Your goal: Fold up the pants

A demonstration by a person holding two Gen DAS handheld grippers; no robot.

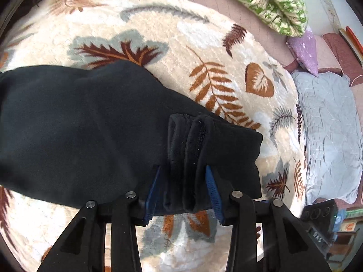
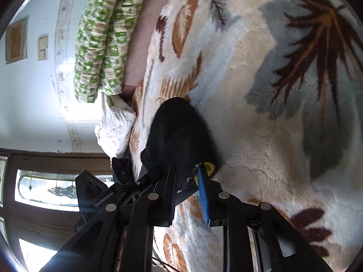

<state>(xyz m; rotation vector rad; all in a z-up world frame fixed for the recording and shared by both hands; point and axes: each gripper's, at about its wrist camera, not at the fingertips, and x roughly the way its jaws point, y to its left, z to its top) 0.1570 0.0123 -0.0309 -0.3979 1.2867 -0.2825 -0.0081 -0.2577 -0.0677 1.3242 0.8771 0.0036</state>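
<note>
**Both tongs pinch the black pants over the leaf blanket**

The pants (image 1: 95, 122) lie across a fluffy leaf-patterned blanket (image 1: 204, 45) spread on a bed, with one end gathered up into thick bunched layers. The left tongs (image 1: 183, 185) are closed on that bunch: several folds of dark cloth, one with a stitched seam, sit squeezed between the blue pads (image 1: 212, 185), so the jaws stand fairly narrow but are kept apart by the thickness of fabric. Gripping a stacked edge like this looks meant to carry all layers together, so the fold stays aligned instead of sliding open.

In the right wrist view, the right tongs (image 2: 187, 181) are nearly closed on another part of the pants (image 2: 181, 131), where a small yellow tag (image 2: 208, 166) and a bit of white lettering peek out at the pad. The cloth rises from the blanket toward this grip, which suggests the edge is lifted clear so it can be laid over.

Holding two points of one edge probably keeps it taut and straight. A green patterned quilt (image 1: 267, 2) and a pale blue pillow (image 1: 331, 136) lie well apart from the pants, at the bed's margins, leaving room for the fold.
</note>
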